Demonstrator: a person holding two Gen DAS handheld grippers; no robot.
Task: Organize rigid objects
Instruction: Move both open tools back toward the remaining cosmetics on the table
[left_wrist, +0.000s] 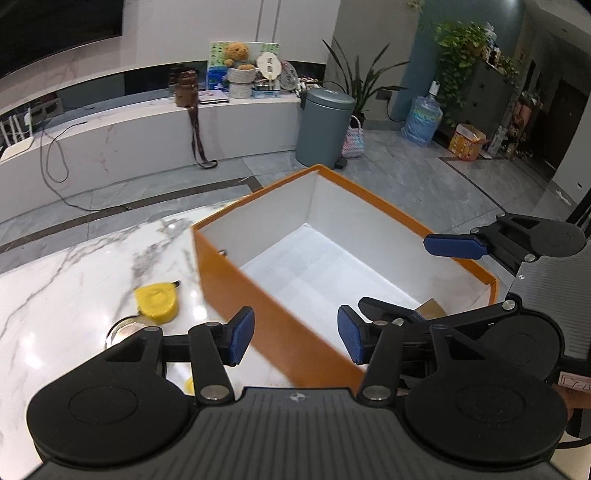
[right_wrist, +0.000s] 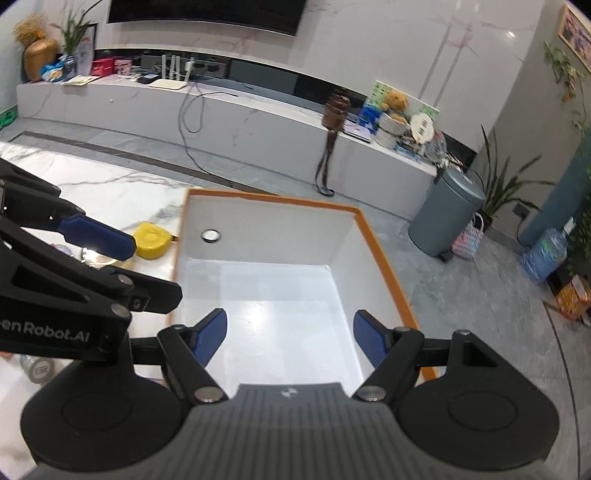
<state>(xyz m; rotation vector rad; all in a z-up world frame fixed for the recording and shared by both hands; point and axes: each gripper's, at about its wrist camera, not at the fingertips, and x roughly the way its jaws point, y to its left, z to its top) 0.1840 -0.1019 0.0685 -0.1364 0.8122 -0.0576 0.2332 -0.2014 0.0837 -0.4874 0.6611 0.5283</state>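
An orange box (left_wrist: 258, 295) with a white inside stands open on the marble table (left_wrist: 74, 266). My left gripper (left_wrist: 295, 338) is open and empty, straddling the box's near left wall. A yellow tape measure (left_wrist: 157, 299) lies on the table left of the box, with a metal tin (left_wrist: 125, 330) in front of it. My right gripper (right_wrist: 290, 338) is open and empty above the box's inside (right_wrist: 280, 295). It also shows in the left wrist view (left_wrist: 436, 277) over the box's right side. A brown cardboard item (left_wrist: 430, 307) lies in the box under it. The tape measure (right_wrist: 149, 240) also shows in the right wrist view.
A small yellow object (left_wrist: 189, 384) peeks out under my left gripper. A small can (right_wrist: 38, 369) lies on the table at the left in the right wrist view. Beyond the table edge are the floor, a grey bin (left_wrist: 325, 125) and a low white bench (left_wrist: 147, 136).
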